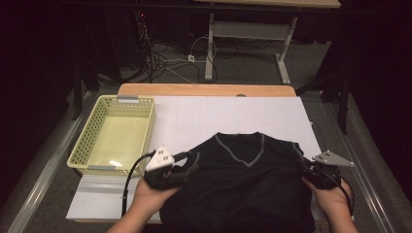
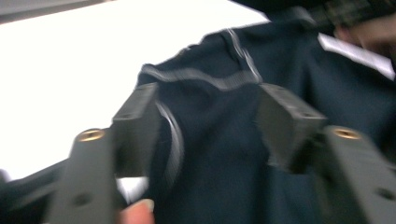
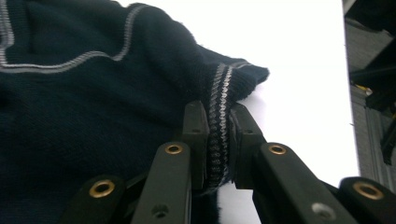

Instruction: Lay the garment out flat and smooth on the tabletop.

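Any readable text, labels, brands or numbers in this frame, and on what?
None can be read. The dark sweater shows only grey trim stripes, the yellow basket and white table cover are plain, and the grippers bear no legible marking.

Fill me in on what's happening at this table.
A person is handling a dark V-neck sweater on a white-covered table, one claw in each hand. The right claw is shut on the striped armhole edge at one shoulder. The left claw sits at the other shoulder with its jaws apart, the knit between them, not pinched. A yellow basket stands at the left side of the table.
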A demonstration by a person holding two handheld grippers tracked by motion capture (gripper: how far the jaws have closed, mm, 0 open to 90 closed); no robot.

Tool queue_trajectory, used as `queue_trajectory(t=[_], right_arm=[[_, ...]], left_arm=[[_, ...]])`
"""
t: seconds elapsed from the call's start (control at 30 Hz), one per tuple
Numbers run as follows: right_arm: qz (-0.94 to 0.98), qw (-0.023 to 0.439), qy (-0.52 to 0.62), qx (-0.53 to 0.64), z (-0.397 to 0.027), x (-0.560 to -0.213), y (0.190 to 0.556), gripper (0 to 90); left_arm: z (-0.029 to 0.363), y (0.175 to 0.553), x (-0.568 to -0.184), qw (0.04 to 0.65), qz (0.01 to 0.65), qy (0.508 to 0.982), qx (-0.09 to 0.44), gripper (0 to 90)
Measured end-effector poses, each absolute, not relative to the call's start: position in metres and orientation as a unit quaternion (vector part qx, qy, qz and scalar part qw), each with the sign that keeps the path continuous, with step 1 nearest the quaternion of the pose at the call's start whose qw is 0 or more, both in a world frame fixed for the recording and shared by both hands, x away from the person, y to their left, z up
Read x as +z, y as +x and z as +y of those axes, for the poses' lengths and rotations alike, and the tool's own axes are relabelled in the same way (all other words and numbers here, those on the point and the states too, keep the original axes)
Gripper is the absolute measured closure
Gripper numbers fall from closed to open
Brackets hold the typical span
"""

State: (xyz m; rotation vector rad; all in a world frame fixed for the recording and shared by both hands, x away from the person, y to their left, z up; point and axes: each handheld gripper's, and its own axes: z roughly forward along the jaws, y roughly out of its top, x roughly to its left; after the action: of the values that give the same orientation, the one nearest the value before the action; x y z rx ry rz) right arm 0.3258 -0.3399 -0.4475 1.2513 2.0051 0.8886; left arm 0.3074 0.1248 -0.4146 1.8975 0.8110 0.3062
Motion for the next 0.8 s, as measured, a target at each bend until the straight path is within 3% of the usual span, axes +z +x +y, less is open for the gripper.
queue_trajectory(t=[0.07, 0.17, 0.3, 0.37, 0.47, 0.57, 0.8], right_arm=[[0.758, 0.302, 0.468, 0.339, -0.338, -0.448, 0.324, 80.6], [0.758, 0.301, 0.467, 0.343, -0.338, -0.45, 0.322, 80.6], [0.759, 0.3, 0.463, 0.346, -0.34, -0.452, 0.322, 80.4], [0.759, 0.298, 0.463, 0.347, -0.341, -0.454, 0.323, 80.4], [0.759, 0.297, 0.463, 0.349, -0.341, -0.458, 0.324, 80.3], [0.757, 0.296, 0.464, 0.351, -0.34, -0.46, 0.326, 80.3], [0.761, 0.3, 0.46, 0.346, -0.338, -0.453, 0.328, 80.1]], left_arm=[[0.115, 0.339, -0.416, 0.484, 0.372, 0.782, 0.126, 47.2], [0.106, 0.377, -0.428, 0.422, 0.409, 0.799, 0.127, 47.2], [0.103, 0.408, -0.453, 0.338, 0.447, 0.823, 0.092, 43.3], [0.098, 0.413, -0.469, 0.314, 0.45, 0.834, 0.054, 46.5], [0.09, 0.402, -0.473, 0.319, 0.426, 0.841, 0.096, 49.1], [0.086, 0.397, -0.472, 0.321, 0.394, 0.856, 0.095, 74.4], [0.099, 0.413, -0.434, 0.35, 0.405, 0.827, 0.172, 77.2]])
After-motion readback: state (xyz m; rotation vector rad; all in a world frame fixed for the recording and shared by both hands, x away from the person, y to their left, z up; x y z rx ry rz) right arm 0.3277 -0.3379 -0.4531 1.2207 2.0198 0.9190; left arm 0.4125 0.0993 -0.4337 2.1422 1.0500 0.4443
